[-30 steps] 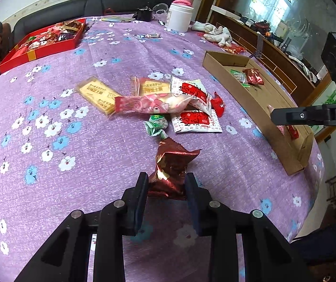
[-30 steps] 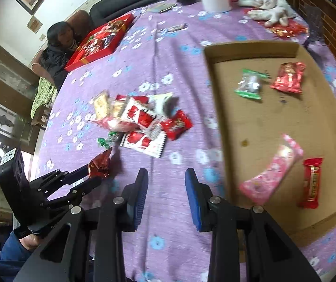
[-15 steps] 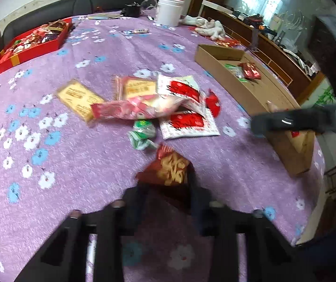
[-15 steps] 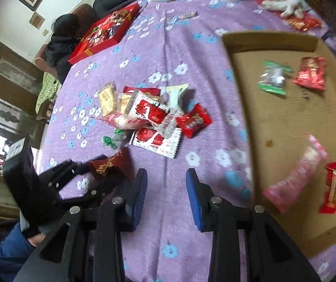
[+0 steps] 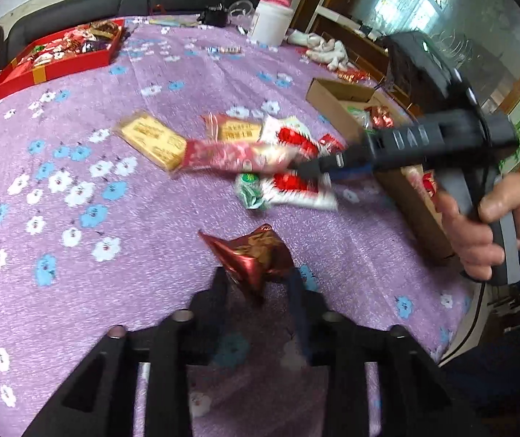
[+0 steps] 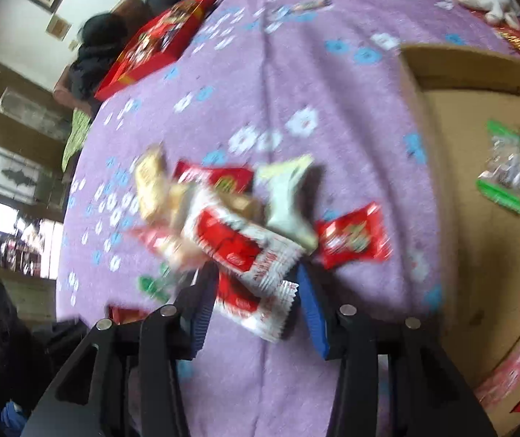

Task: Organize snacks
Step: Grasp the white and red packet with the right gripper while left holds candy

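Dark red foil snack [image 5: 256, 255] sits low in the centre of the left wrist view, on the purple flowered cloth [image 5: 78, 255], between the tips of the left gripper [image 5: 258, 287]. Its jaws have just been opening; they stand apart, the packet lies between them, and blur hides whether a pad touches the foil.

Above it, mid-frame: the snack pile. Green twist-wrapped candy [image 5: 251, 191], red-and-white packets [image 5: 296, 185], a long pink packet [image 5: 231, 154], a yellow biscuit pack [image 5: 150, 142].

The right gripper [image 6: 254, 291] comes in from the right edge of the left view, held by a hand [image 5: 478, 229], and crosses in front of the cardboard tray [image 5: 333, 98]. In its own view its jaws have just been opening too; they are parted, with a red-and-white packet [image 6: 245, 255] between them, contact unclear. A small red packet [image 6: 354, 236] lies just right of that.

The tray wall stands between pile and tray floor at right. Upper left: red gift box [image 5: 56, 54]. Top centre: white canister [image 5: 271, 18].
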Demonstrator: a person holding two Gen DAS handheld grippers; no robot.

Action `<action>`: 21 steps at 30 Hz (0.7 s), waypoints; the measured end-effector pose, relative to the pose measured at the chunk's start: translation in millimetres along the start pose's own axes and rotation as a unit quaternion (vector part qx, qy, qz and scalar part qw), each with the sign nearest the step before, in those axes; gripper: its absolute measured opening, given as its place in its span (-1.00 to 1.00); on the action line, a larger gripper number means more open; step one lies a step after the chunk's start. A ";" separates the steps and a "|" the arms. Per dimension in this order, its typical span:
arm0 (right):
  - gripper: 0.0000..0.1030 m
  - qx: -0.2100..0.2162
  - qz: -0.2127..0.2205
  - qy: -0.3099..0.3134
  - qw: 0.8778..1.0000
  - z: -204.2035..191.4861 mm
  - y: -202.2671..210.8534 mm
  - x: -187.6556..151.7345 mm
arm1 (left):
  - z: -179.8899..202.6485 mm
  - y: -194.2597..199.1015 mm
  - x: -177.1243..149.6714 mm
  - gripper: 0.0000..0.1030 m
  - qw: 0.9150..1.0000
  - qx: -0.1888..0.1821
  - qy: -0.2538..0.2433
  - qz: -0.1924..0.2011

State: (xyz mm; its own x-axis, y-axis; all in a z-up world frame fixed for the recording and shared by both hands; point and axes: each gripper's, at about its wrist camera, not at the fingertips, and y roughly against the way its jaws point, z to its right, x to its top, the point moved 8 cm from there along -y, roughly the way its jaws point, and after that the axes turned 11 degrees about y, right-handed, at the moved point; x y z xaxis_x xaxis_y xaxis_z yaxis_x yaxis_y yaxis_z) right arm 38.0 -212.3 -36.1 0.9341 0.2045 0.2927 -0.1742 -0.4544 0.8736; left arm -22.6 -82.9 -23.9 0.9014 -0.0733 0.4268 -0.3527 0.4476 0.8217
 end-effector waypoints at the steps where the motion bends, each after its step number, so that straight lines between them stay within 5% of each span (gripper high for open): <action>1: -0.15 0.006 -0.011 0.013 1.000 -6.5 -1.7 -4.4 | -1.5 4.3 0.4 0.04 1.000 0.000 -0.002 0.004; 4: -0.15 0.034 -0.052 0.069 0.996 -33.9 -4.6 -26.9 | -4.7 15.1 1.4 0.22 1.000 -0.005 -0.011 0.008; 7: -0.14 -0.001 -0.042 0.096 0.995 -37.8 2.1 -22.9 | -8.4 19.3 5.8 0.43 1.000 -0.002 -0.021 0.011; 21: -0.09 -0.086 -0.056 0.169 0.980 -57.8 -31.4 4.2 | 9.0 13.6 17.4 0.43 0.995 -0.007 -0.101 0.001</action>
State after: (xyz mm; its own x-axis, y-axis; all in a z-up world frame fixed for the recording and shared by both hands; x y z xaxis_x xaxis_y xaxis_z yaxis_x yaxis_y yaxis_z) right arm 29.3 -147.0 -39.9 0.7985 0.5343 0.2774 -0.1537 -0.2647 0.9520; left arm -14.0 -86.1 -1.9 0.8313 -0.2488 0.4971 -0.3503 0.4599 0.8160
